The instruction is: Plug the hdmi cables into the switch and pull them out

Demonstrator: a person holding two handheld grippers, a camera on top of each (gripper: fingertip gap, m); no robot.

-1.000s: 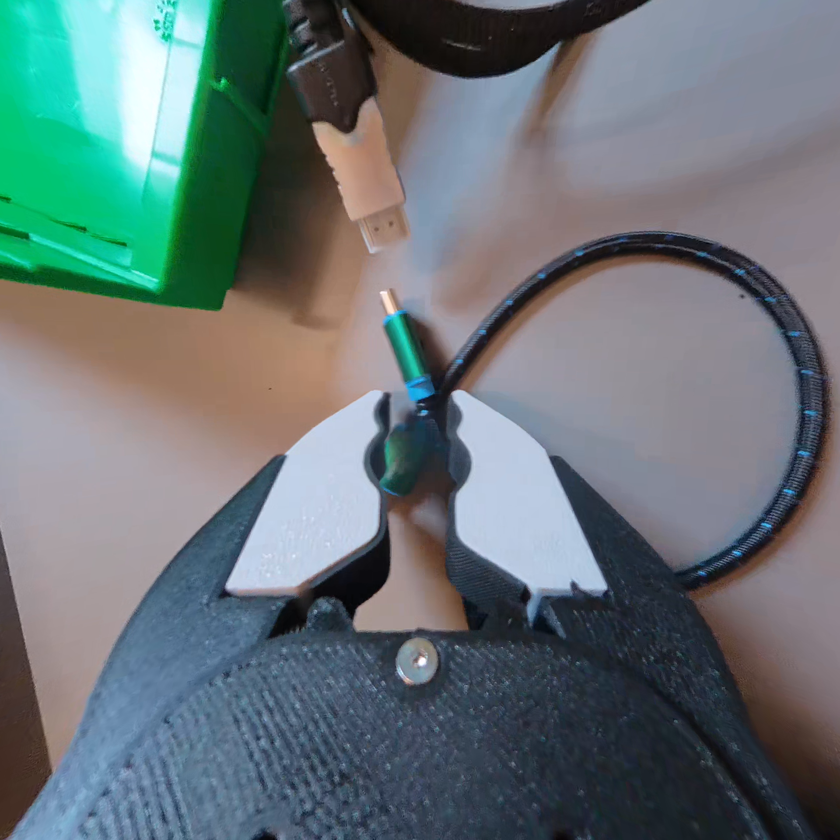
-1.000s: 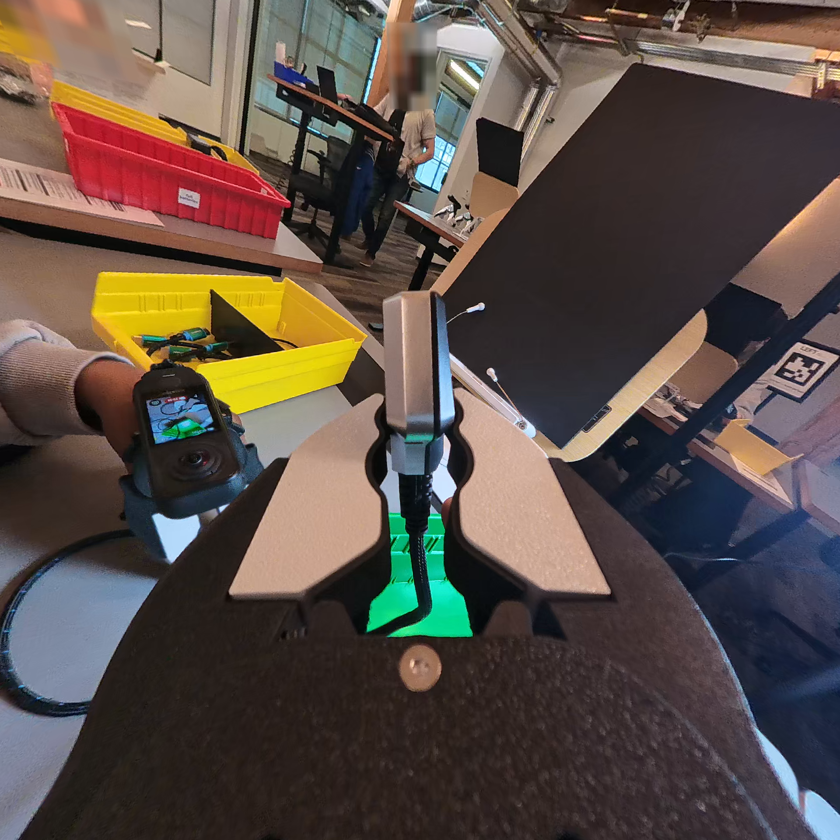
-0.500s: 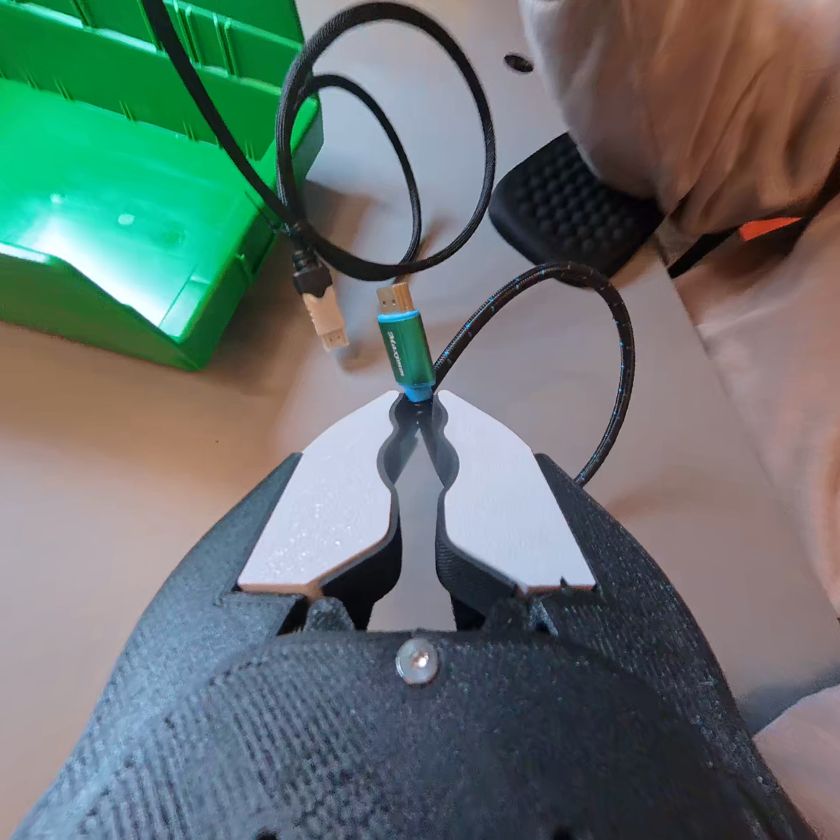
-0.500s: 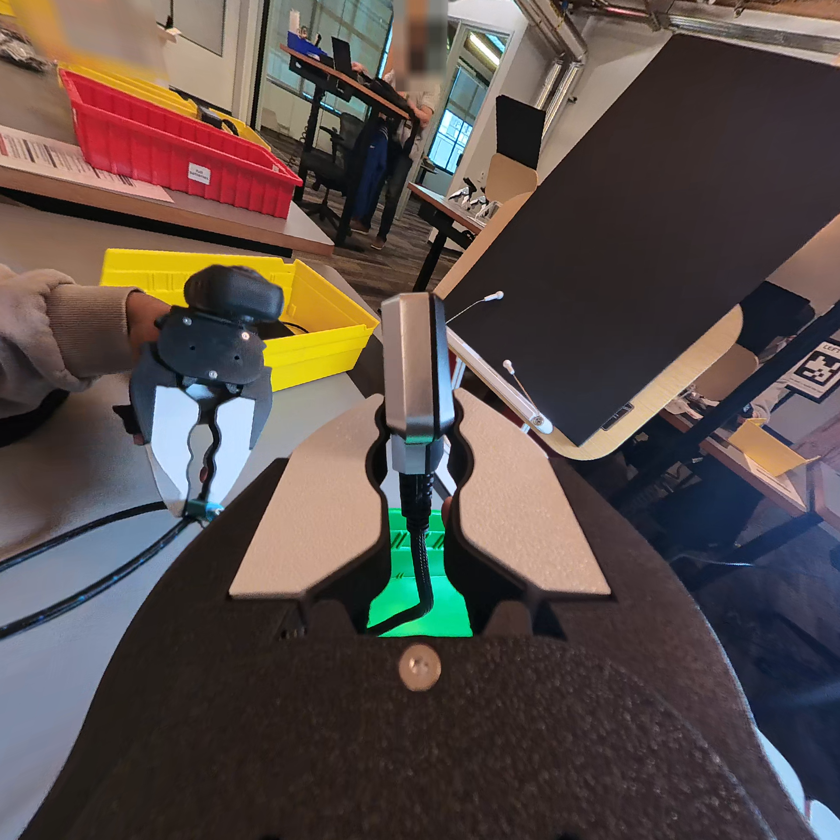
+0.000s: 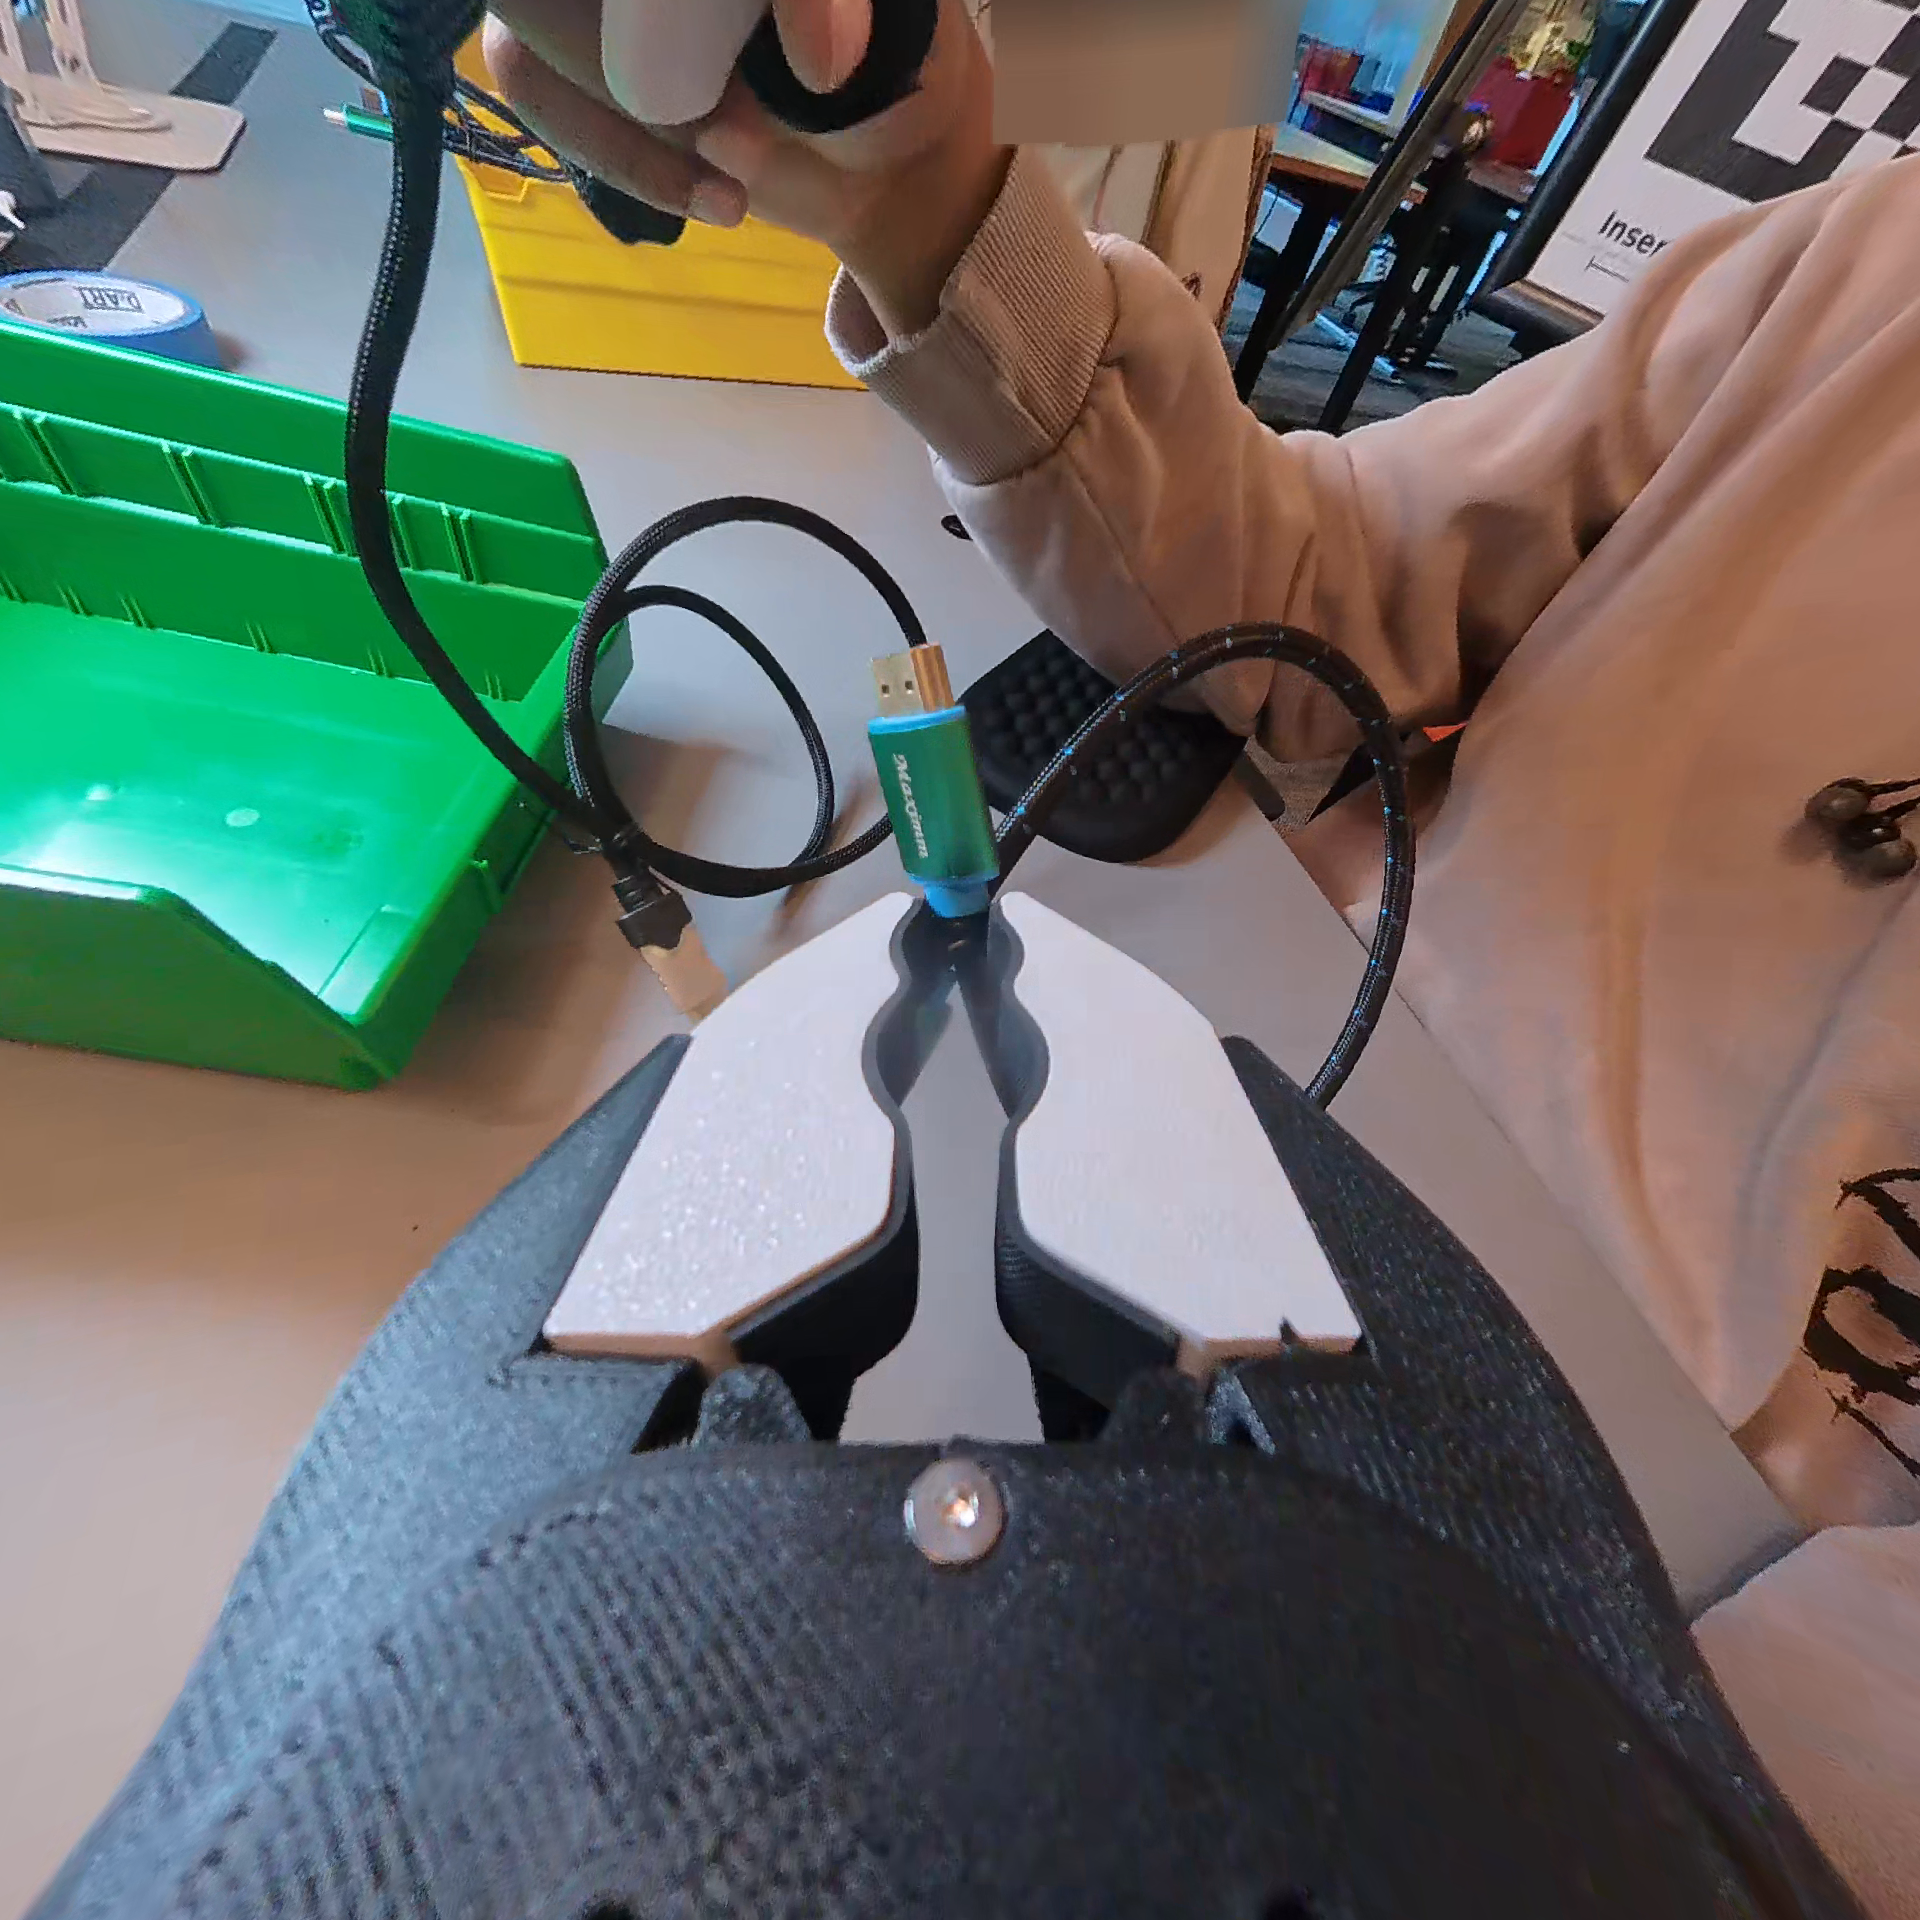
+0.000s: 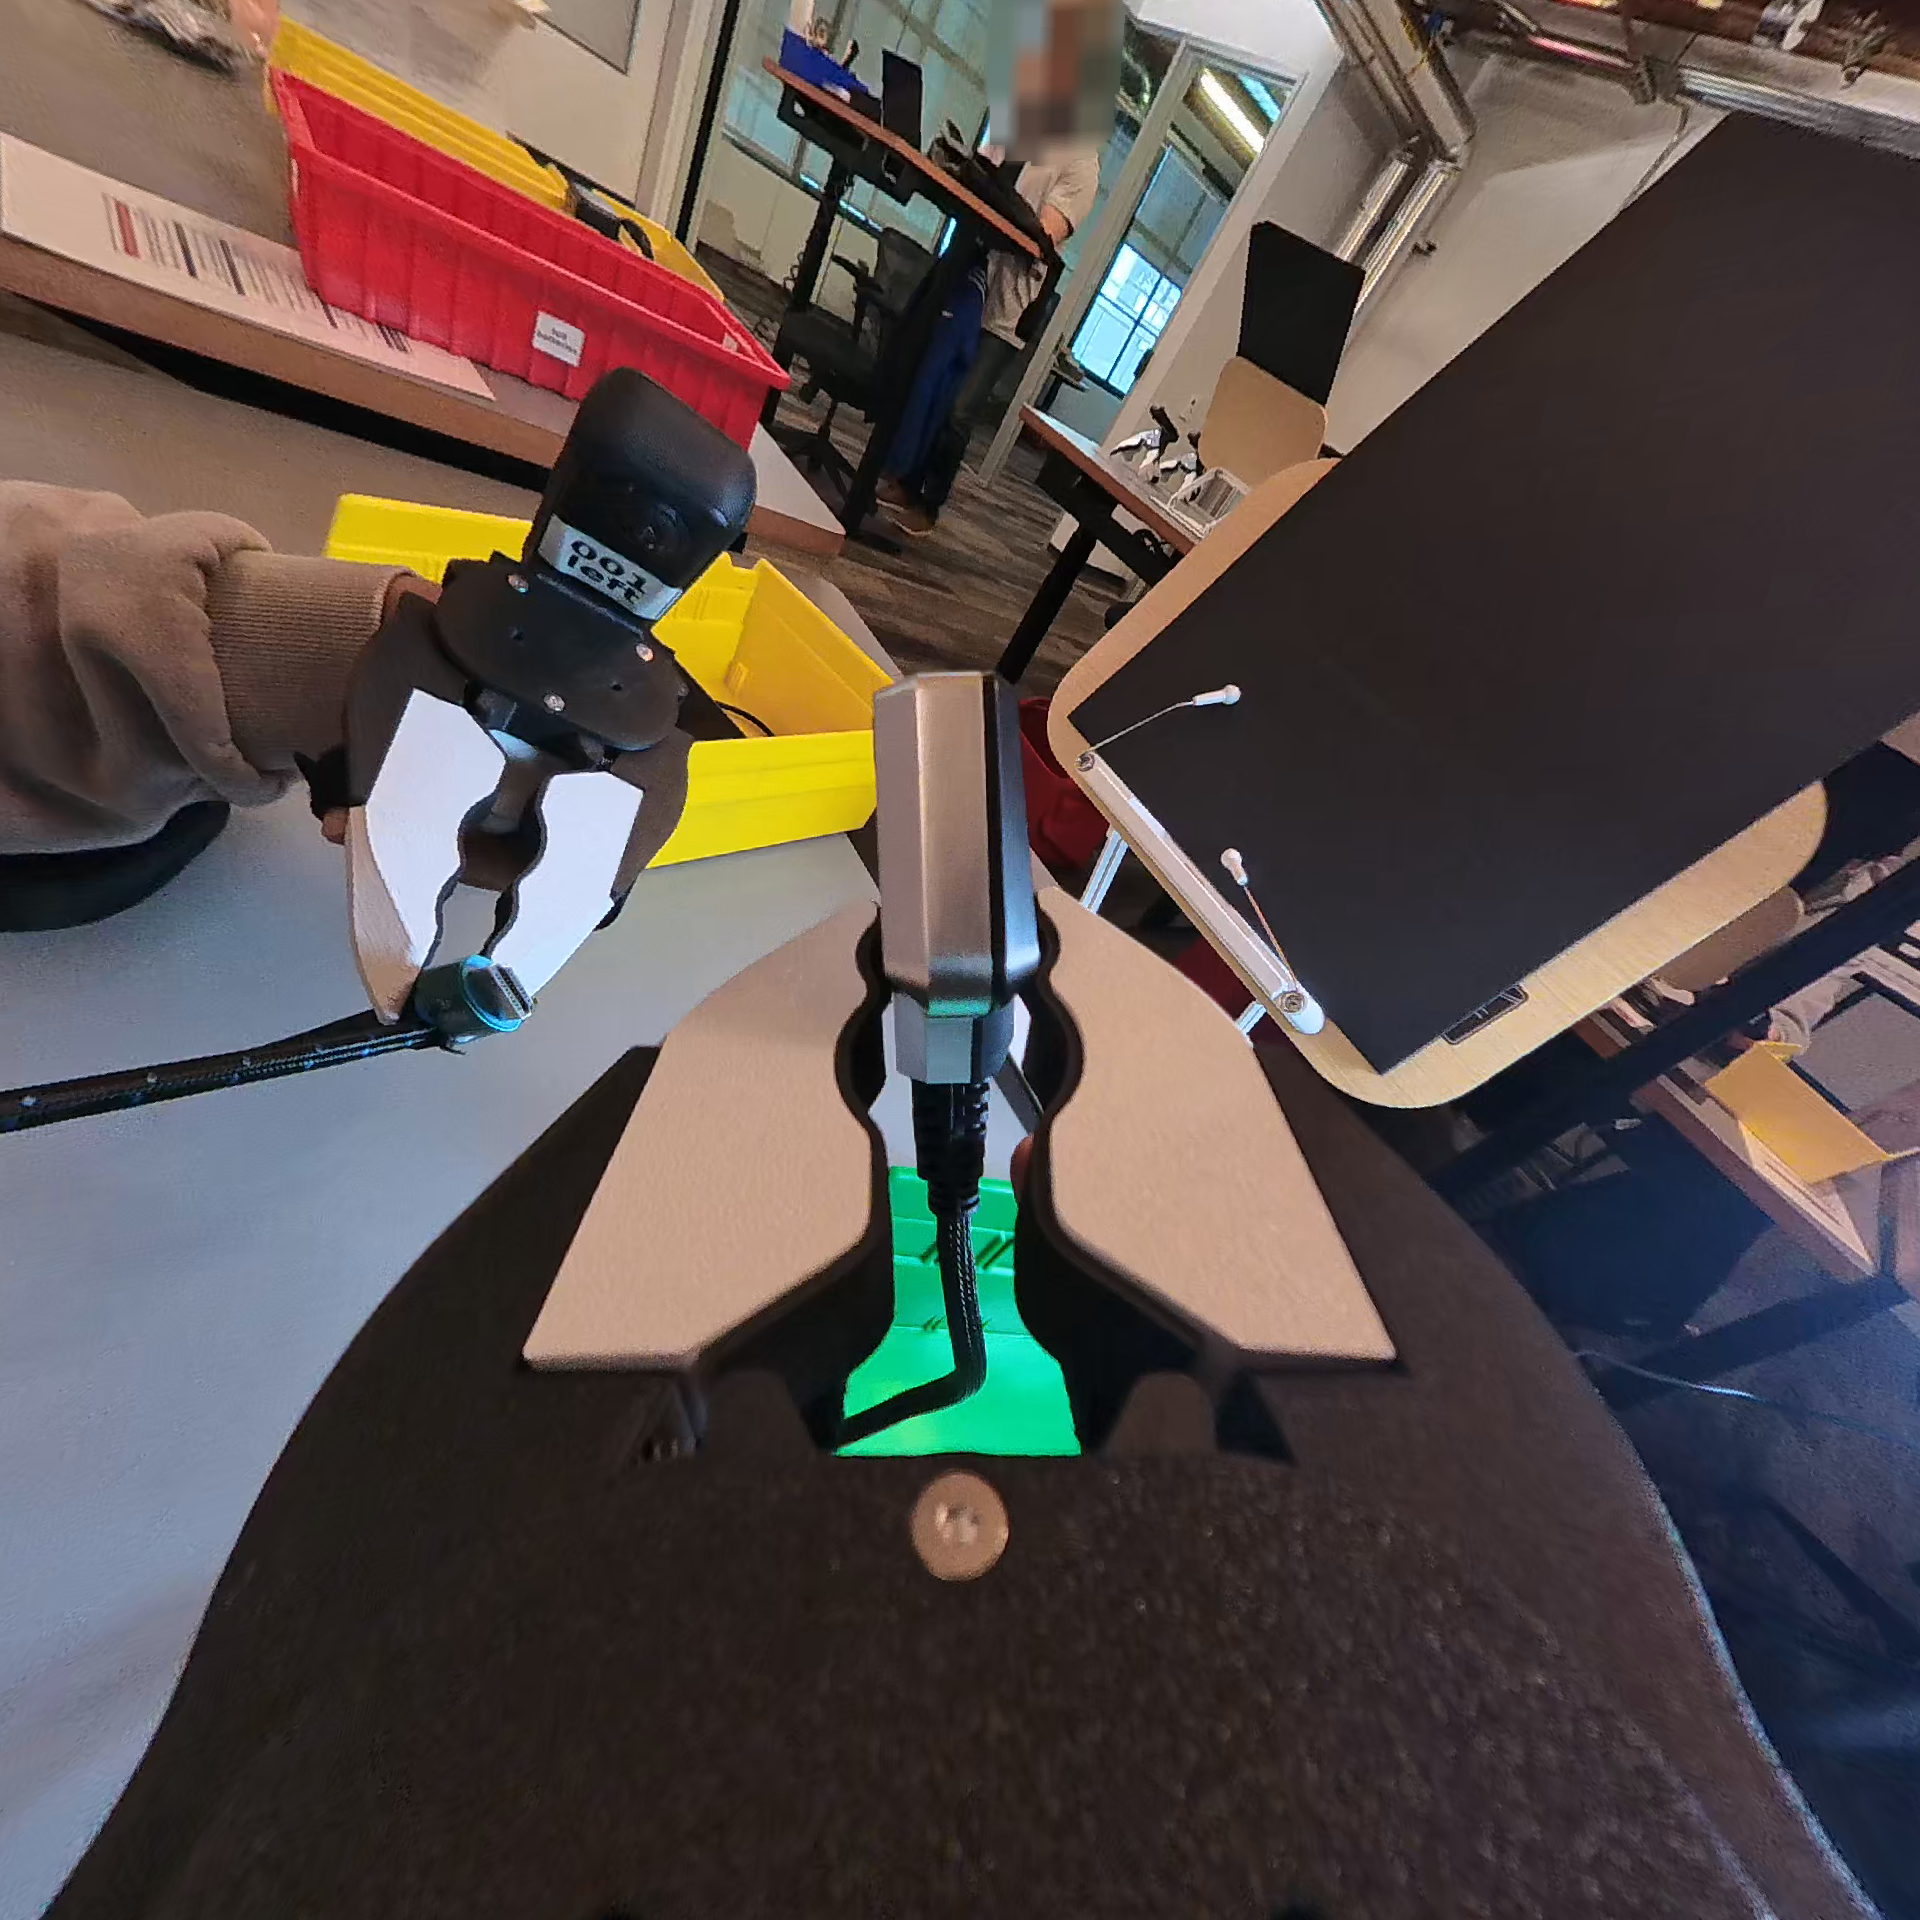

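My left gripper (image 5: 956,920) is shut on the base of a green HDMI plug (image 5: 930,790), whose gold tip points up and away. Its black-and-blue braided cable (image 5: 1387,831) loops off to the right. My right gripper (image 6: 956,935) is shut on the grey-black switch (image 6: 951,842) and holds it upright above the table. The switch's own black cable (image 6: 961,1278) hangs down between the fingers. In the right wrist view my left gripper (image 6: 468,997) holds the green plug (image 6: 473,1003) to the left of the switch, apart from it.
A green bin (image 5: 260,727) stands at the left. The hanging cable's pale plug (image 5: 681,961) lies beside the bin. A yellow bin (image 5: 644,281), a blue tape roll (image 5: 104,312) and a black pad (image 5: 1091,758) are nearby. A red bin (image 6: 468,270) and a tilted black board (image 6: 1507,623) are behind. The gap from one gripper's tips to the other's is roughly 15 cm.
My left gripper has lifted the green plug off the table and turned it up toward the right gripper. The right gripper has kept the switch upright with little movement.
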